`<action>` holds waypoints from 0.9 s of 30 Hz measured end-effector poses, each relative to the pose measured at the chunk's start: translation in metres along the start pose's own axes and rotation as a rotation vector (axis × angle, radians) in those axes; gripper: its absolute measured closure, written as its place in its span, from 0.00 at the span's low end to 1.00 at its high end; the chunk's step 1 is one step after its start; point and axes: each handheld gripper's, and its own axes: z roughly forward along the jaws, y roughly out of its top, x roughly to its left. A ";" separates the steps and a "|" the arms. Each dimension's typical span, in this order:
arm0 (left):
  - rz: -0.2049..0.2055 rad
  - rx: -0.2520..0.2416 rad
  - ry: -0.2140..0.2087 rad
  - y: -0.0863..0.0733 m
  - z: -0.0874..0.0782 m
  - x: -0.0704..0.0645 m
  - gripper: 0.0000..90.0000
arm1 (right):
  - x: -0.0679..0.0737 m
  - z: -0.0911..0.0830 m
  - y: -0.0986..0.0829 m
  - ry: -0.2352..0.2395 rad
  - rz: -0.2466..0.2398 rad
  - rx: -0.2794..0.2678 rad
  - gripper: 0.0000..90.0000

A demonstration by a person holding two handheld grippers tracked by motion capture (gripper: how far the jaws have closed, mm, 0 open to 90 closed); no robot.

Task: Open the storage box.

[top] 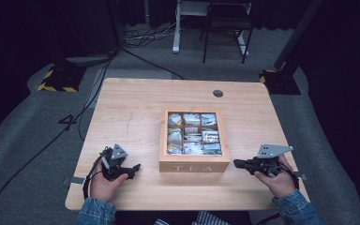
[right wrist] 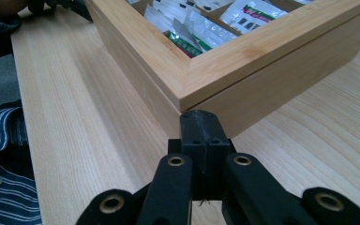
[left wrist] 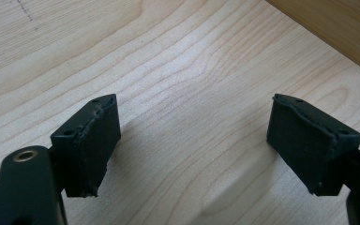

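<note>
A wooden tea box [top: 194,161] marked TEA stands in the middle of the table, with tea bags behind its windowed lid [top: 193,133]. My left gripper [top: 135,168] rests on the table left of the box, open, with bare wood between its pads [left wrist: 91,145]; a corner of the box [left wrist: 337,28] shows at the upper right of its view. My right gripper [top: 237,163] lies to the right of the box, shut with nothing in it, its tip [right wrist: 201,123] close to the box's near corner [right wrist: 187,96]. Tea bags [right wrist: 192,26] show through the lid.
The light wood table [top: 131,112] has a round cable hole [top: 218,93] at the back. Cables, a yellow-black stand base [top: 58,79] and chair legs [top: 222,42] stand on the grey floor beyond. A striped garment [right wrist: 2,187] lies at the near edge.
</note>
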 end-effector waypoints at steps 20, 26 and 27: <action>-0.007 -0.001 -0.004 0.001 0.001 0.000 0.20 | 0.002 0.013 -0.001 0.033 -0.007 0.020 1.00; -0.006 0.003 -0.005 0.001 0.001 0.000 0.20 | 0.002 0.013 -0.001 0.032 -0.004 0.013 1.00; -0.006 0.003 -0.005 0.001 0.001 0.000 0.20 | 0.002 0.013 -0.001 0.033 -0.002 0.010 1.00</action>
